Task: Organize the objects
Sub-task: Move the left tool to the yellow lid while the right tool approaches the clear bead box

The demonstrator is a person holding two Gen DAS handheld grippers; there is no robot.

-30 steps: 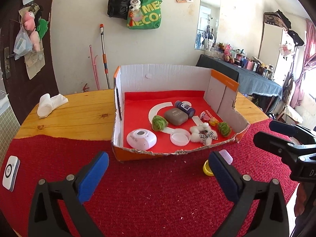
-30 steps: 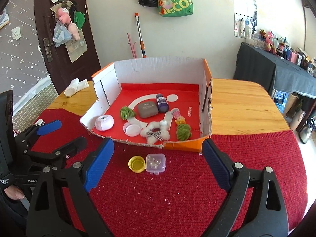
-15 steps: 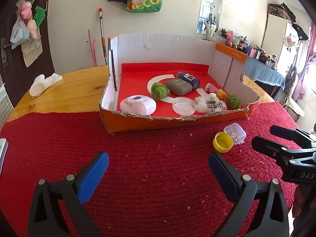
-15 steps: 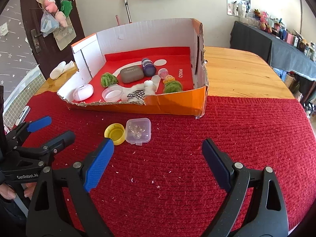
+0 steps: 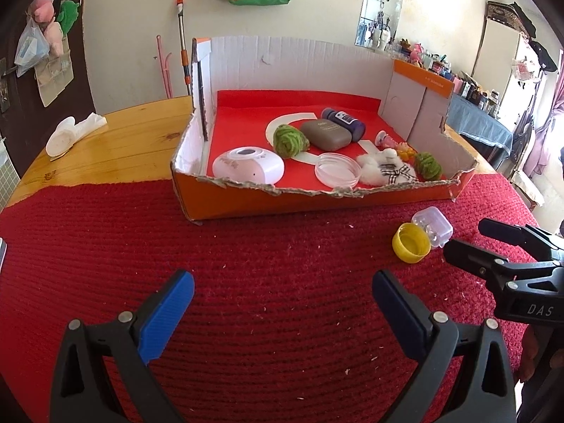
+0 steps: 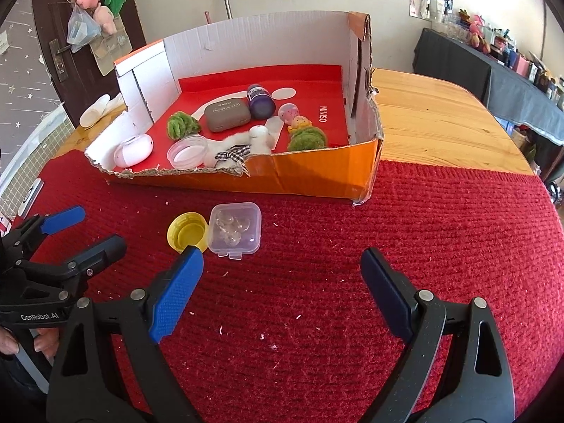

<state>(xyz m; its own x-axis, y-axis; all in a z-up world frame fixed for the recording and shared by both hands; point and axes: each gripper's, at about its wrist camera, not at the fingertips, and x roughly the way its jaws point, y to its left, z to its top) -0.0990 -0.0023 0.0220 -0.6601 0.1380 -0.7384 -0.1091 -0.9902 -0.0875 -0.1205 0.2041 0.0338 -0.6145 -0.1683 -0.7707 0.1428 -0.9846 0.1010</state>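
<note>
Nearest the cameras, over the red woven mat (image 6: pixel 387 232), both grippers hang with nothing between their blue pads. The right gripper (image 6: pixel 282 275) has its jaws spread wide and empty; the left gripper (image 5: pixel 282 296) is likewise released, its fingers well apart above bare mat. In the right wrist view the left gripper also shows at the left edge, held by a hand (image 6: pixel 21 338) that is only partly visible.

Just beyond the right gripper's left pad lie a yellow bottle cap (image 6: pixel 187 231), open side up, and a small clear plastic case (image 6: pixel 235 230) with transparent bits inside; the two touch, the case on the right.

Farther on, partly on the mat, stands an orange cardboard box (image 6: pixel 310 172) with a torn near wall and a red floor. Inside it, from the near left, are a white round device (image 6: pixel 133 149), a clear round lid (image 6: pixel 187 150), a white plush with a checked bow (image 6: pixel 243 146) and two green yarn balls (image 6: pixel 306 139). Behind them sit a grey case (image 6: pixel 227 111) and a dark blue bottle (image 6: pixel 260 100).

On the wooden table (image 6: pixel 440 120) far left lies a white cloth (image 5: pixel 72 130).
</note>
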